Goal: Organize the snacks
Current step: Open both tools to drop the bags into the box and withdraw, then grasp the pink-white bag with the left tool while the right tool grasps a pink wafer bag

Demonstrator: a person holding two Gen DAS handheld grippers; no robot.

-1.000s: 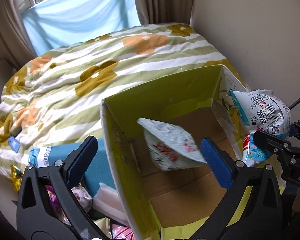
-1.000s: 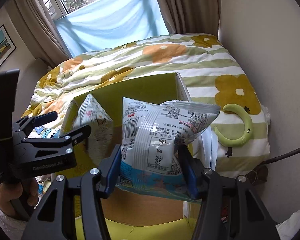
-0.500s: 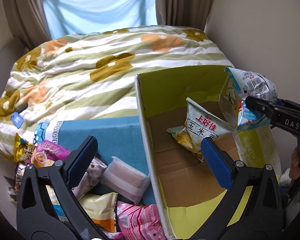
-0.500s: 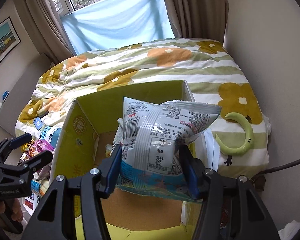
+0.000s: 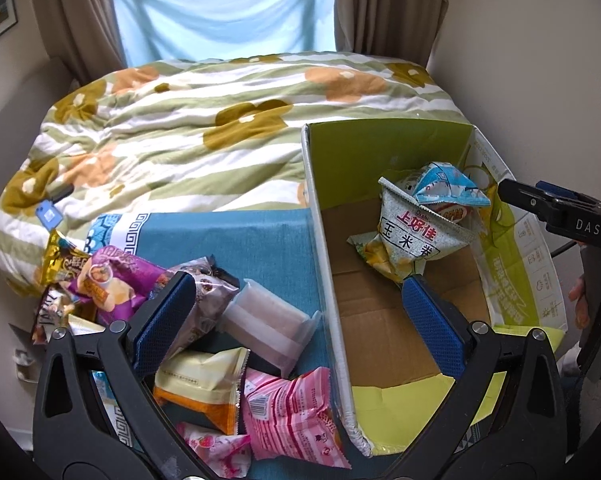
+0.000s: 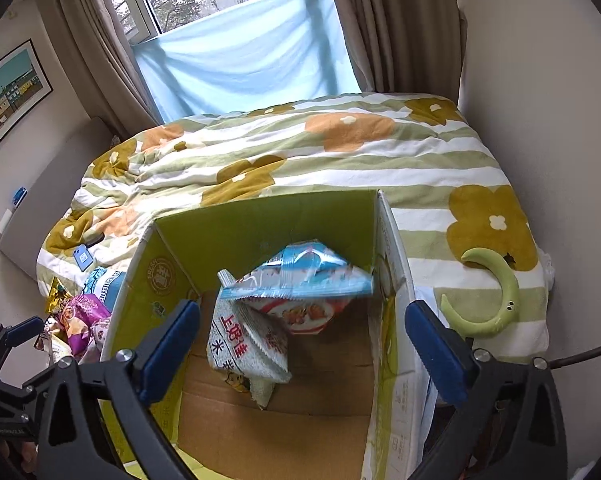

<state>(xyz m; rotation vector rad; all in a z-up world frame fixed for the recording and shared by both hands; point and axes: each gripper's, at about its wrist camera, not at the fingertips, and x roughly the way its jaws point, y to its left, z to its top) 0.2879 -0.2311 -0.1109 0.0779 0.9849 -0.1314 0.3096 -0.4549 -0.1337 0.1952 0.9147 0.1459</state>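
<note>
Right tongs (image 6: 302,338) stand wide over the open cardboard box (image 6: 260,220); their jaws have just been opening and nothing is pressed between the blue pads (image 6: 172,344). The blue-and-white snack bag (image 6: 300,276) is clear of the pads, blurred, inside the box near the far wall, lying on or just above the grey corn-snack bag (image 6: 244,344); contact between the two cannot be told. From the left wrist view, the same blue-and-white bag (image 5: 448,188) sits atop the grey bag (image 5: 414,236) toward the box's far right corner, and the rest of the brown box floor (image 5: 380,320) is bare. Left tongs (image 5: 296,316) are also wide and hold nothing; they hang over the near box wall and the blue cloth (image 5: 260,236) beside it. On the cloth, to the left of the box, lies the pile of loose snacks: a pink packet (image 5: 292,412), a yellow-and-orange packet (image 5: 204,388), a clear plastic tray pack (image 5: 268,324), a brown packet (image 5: 204,292), and a purple packet (image 5: 108,280). Box and cloth rest on a bed with a flowered, green-striped quilt (image 5: 180,140). A green crescent-shaped thing (image 6: 496,300) lies on the quilt to the right of the box.
</note>
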